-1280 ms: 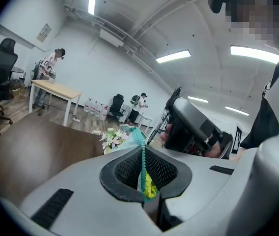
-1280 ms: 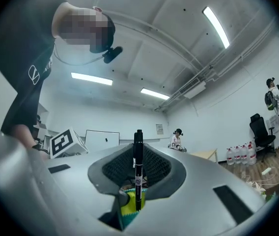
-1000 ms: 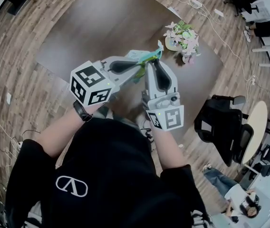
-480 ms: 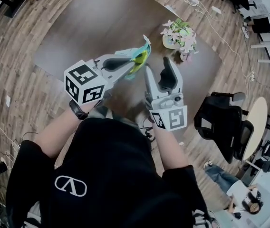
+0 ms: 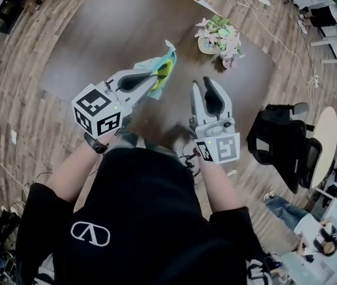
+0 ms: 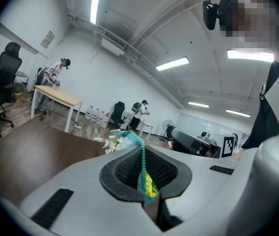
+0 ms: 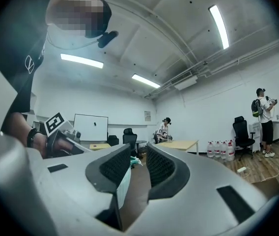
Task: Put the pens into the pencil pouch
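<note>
Teal pencil pouch (image 5: 161,71) with a yellow inside, up in the air over the middle of the dark desk (image 5: 97,34), clamped by its zip edge in the left gripper (image 5: 155,81). Jaws pressed together on the fabric, with the zip running upright between the pads in the left gripper view (image 6: 146,178). Just beside it, toward the desk's right edge, the right gripper (image 5: 203,85), clear of the pouch. Its jaws about halfway apart, having just been closing, with nothing between them. Black-and-white square markers on both grippers' cubes, no readable words there. Farther back near the right edge of the desk, a pot of pale flowers (image 5: 219,35). White oval emblem (image 5: 90,233) on the person's black shirt, no letters legible. Off the desk to the right, a black office chair (image 5: 282,146) on the wooden floor.
</note>
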Tool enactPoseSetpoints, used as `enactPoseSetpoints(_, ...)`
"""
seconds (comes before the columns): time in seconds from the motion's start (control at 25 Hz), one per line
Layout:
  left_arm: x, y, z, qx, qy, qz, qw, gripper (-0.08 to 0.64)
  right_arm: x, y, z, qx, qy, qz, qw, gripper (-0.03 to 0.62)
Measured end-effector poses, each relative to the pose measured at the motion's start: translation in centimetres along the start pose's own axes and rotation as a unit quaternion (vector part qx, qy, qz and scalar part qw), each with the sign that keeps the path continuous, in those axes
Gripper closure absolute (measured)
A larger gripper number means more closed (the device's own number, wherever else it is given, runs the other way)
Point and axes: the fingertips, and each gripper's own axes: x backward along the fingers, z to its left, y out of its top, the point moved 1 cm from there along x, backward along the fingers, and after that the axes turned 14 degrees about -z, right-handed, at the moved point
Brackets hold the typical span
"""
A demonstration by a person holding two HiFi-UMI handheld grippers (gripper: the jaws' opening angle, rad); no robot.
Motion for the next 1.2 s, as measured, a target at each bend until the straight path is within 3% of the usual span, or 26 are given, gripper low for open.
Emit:
enactPoseSetpoints(0.2, 0.5, -0.1, 0.2, 0.0, -0.001, -0.008, 1.0, 0.545, 0.8, -0.3, -0.8, 0.014, -0.023, 0.017, 0.999, 0.591)
enactPoseSetpoints(1.2, -0.2, -0.2, -1.2, -0.001, -0.025, -0.017, 0.9996, 0.545, 1.8, -0.3, -3.0, 0.025, -0.079, 0.027, 0.996, 0.592)
